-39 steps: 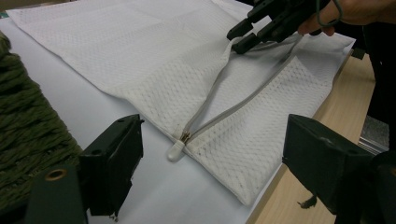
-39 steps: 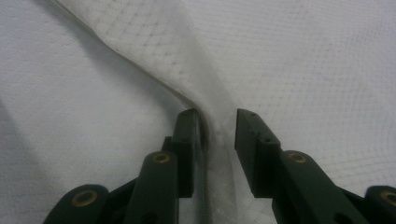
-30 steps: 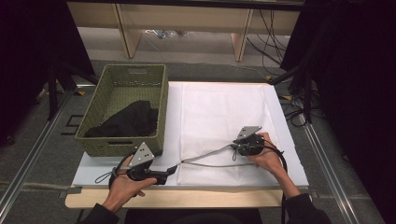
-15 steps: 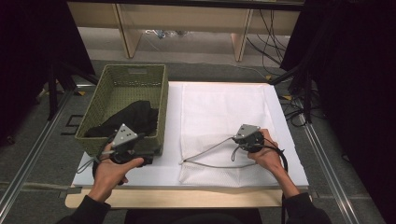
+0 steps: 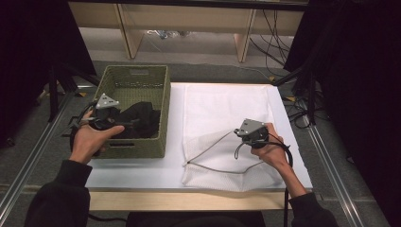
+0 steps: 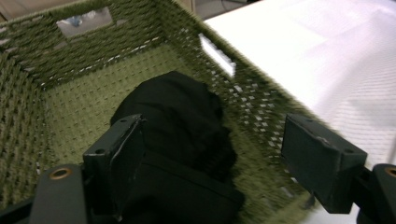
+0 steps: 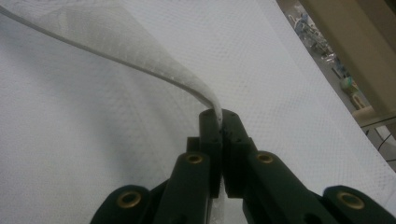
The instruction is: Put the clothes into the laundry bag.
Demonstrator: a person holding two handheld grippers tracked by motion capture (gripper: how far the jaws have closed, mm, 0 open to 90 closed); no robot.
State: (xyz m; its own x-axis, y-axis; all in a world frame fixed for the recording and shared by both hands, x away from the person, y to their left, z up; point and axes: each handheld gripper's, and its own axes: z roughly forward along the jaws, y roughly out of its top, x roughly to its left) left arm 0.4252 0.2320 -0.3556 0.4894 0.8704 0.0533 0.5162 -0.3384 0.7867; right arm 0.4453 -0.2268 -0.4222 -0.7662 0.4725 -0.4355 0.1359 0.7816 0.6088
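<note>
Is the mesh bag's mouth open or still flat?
Partly open. The right gripper is clamped on the mesh bag's grey rim and lifts it off the lower layer.

From the high view I have the basket (image 5: 134,111) at the left of the frame, on the left part of the table (image 5: 137,170), with the cloth (image 5: 142,120) inside it. My left gripper (image 5: 124,124) sits over the basket, above that cloth. Right of centre the mesh bag (image 5: 227,113) lies on the table, and my right gripper (image 5: 239,134) is on its lower right part.
</note>
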